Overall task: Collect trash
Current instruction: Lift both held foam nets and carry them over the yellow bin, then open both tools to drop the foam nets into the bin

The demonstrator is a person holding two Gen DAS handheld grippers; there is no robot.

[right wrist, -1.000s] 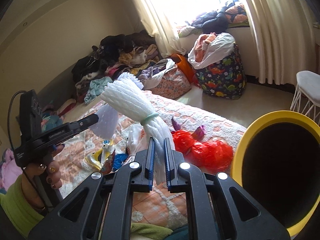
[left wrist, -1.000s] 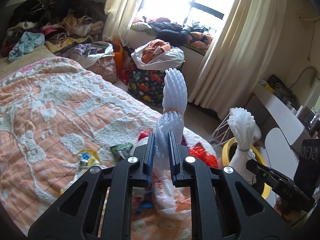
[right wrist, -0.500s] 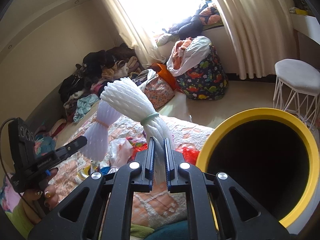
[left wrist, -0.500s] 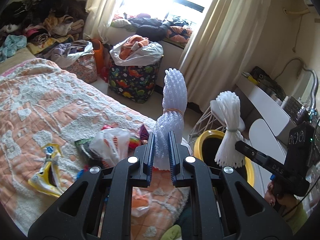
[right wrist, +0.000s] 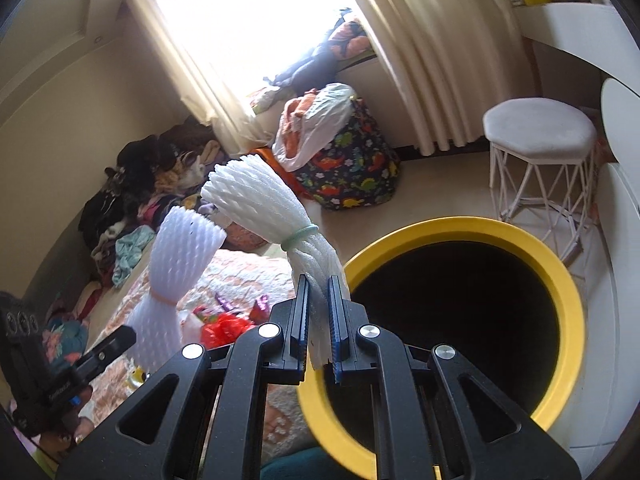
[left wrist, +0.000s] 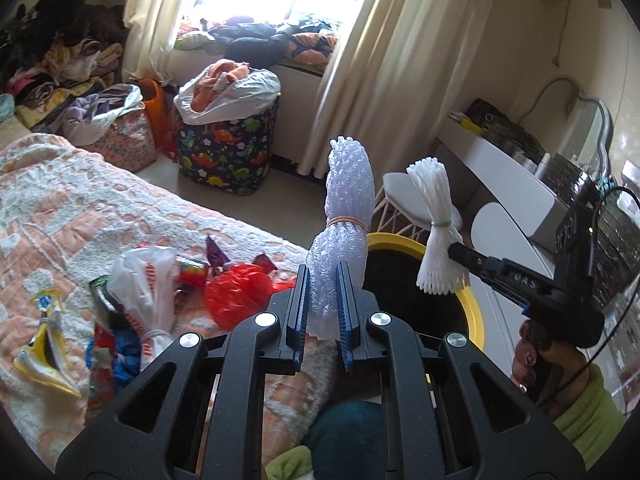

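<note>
The yellow bin (right wrist: 560,280) gapes dark beside the bed (left wrist: 80,208) — contents unseen. Left gripper (left wrist: 322,304) clamps a bubble-wrap bundle (left wrist: 348,216); right gripper (right wrist: 318,320) clamps a foam-net bundle (right wrist: 260,204) at the rim.

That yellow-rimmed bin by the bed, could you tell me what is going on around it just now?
A person is clearing trash off the bed, a handheld gripper in each hand. The left gripper is shut on a bundle of bubble wrap tied with a rubber band; the right gripper is shut on a banded bundle of white foam netting. Both bundles are held at the yellow-rimmed bin, not yet dropped in. Wrappers and a red mesh bag lie on the bedspread.
</note>
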